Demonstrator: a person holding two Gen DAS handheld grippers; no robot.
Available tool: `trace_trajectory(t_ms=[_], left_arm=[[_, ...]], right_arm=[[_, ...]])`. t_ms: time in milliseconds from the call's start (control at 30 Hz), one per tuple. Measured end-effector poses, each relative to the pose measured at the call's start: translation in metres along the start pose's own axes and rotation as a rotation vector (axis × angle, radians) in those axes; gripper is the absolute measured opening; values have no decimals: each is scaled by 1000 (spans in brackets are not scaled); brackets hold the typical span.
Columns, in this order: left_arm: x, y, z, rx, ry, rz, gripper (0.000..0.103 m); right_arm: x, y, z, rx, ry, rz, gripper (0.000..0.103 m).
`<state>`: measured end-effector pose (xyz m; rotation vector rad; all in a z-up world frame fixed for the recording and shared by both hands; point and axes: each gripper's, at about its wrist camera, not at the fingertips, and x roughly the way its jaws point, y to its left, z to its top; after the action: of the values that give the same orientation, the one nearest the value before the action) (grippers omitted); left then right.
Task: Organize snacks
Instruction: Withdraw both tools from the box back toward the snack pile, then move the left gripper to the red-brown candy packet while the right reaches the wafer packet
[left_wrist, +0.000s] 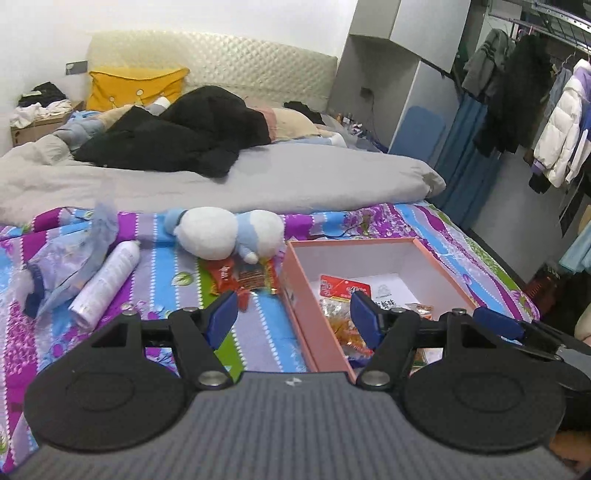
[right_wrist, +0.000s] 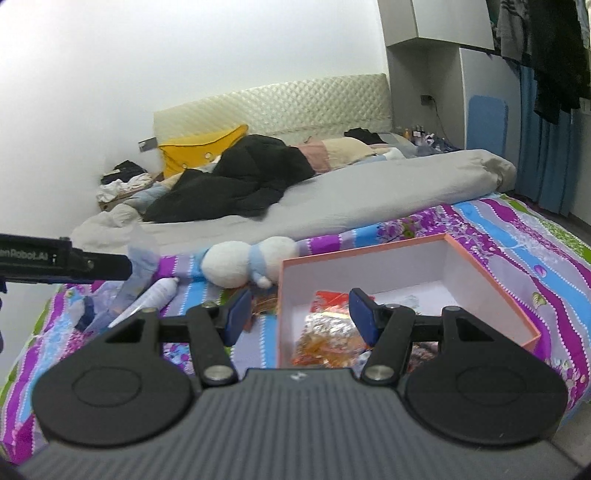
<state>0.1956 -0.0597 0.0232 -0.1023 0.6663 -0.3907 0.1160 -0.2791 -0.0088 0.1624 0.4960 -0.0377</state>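
Note:
A pink box (left_wrist: 424, 254) with a white inside lies open on the striped bedsheet. It holds a red packet (left_wrist: 345, 287) and a clear bag of orange snacks (left_wrist: 341, 326). Two red snack packets (left_wrist: 245, 278) lie on the sheet left of the box, under a plush toy (left_wrist: 225, 236). My left gripper (left_wrist: 294, 315) hangs open and empty above the box's left wall. My right gripper (right_wrist: 301, 315) is open too, empty, above the box (right_wrist: 369, 249) and the snack bag (right_wrist: 328, 339). The left gripper's body (right_wrist: 66, 264) shows at the left edge of the right wrist view.
A white spray bottle (left_wrist: 107, 282) and a crumpled plastic bag (left_wrist: 62, 273) lie at the left of the sheet. Behind them lie a grey duvet (left_wrist: 295, 177) and dark clothes (left_wrist: 177, 136). The bed's edge runs on the right, with hanging coats (left_wrist: 554, 129) beyond it.

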Motion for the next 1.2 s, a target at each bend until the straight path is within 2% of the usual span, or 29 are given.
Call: trace_trajectory(t_ms=[267,433,667,933,1200], left_arm=[[-49,28,-33,-29,-29,33,72],[-70,38,-58,-54,-31,51,72],[-91,47,-85,-89,-41,72,72],[-87,62,-106,-101,-27,83,72],[-57,86,-121,-135,14,76,72]], right_arm=[[-19,30,-26,-28,18,44,61],[-30,42,-46,-35,46,72,61],[-43,59,-61,-72,34,113,61],[-36,74,-83,-114,79,123,61],[-21,85,-101,-147,103,113,61]])
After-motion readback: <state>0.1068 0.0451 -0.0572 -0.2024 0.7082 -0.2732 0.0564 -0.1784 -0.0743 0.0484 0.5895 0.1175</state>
